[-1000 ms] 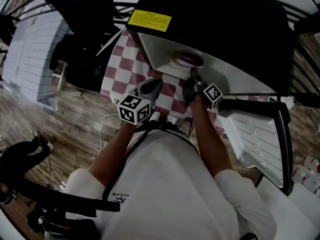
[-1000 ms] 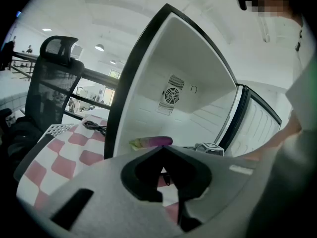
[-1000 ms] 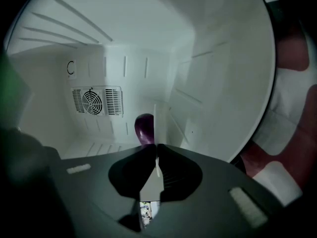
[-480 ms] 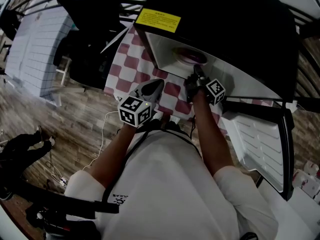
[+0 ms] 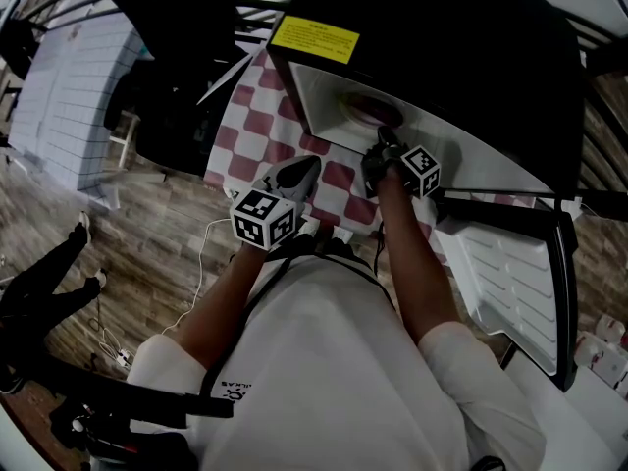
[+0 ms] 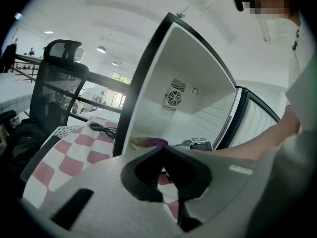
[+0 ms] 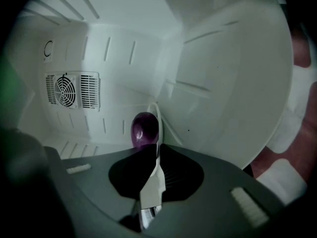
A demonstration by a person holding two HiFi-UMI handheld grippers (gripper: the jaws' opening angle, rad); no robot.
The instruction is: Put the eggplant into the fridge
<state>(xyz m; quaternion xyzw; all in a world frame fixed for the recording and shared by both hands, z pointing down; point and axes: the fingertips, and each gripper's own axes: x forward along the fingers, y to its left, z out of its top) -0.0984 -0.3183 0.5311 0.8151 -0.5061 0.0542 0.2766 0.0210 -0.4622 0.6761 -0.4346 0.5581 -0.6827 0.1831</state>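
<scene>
Eggplant [image 5: 373, 114] lies on a white plate [image 5: 351, 116] inside the open fridge [image 5: 324, 106] in the head view, on the compartment floor near the front. The right gripper [image 5: 385, 137] reaches into the opening at the plate's near edge. The left gripper [image 5: 309, 165] hangs outside over the checkered cloth [image 5: 250, 126], clear of the fridge.

The left gripper view shows the left gripper [image 6: 161, 150] with its jaws together and nothing between them. Beyond them, the eggplant [image 6: 148, 143] rests low in the fridge [image 6: 188, 68].

The right gripper view shows the right gripper [image 7: 157, 150] with its jaws nearly closed, pinching the thin white rim of the plate [image 7: 152, 182]. The eggplant [image 7: 144, 129] sits just past the tips, on the plate, not touched by the jaws. The fridge [image 7: 223, 58] walls surround it.
</scene>
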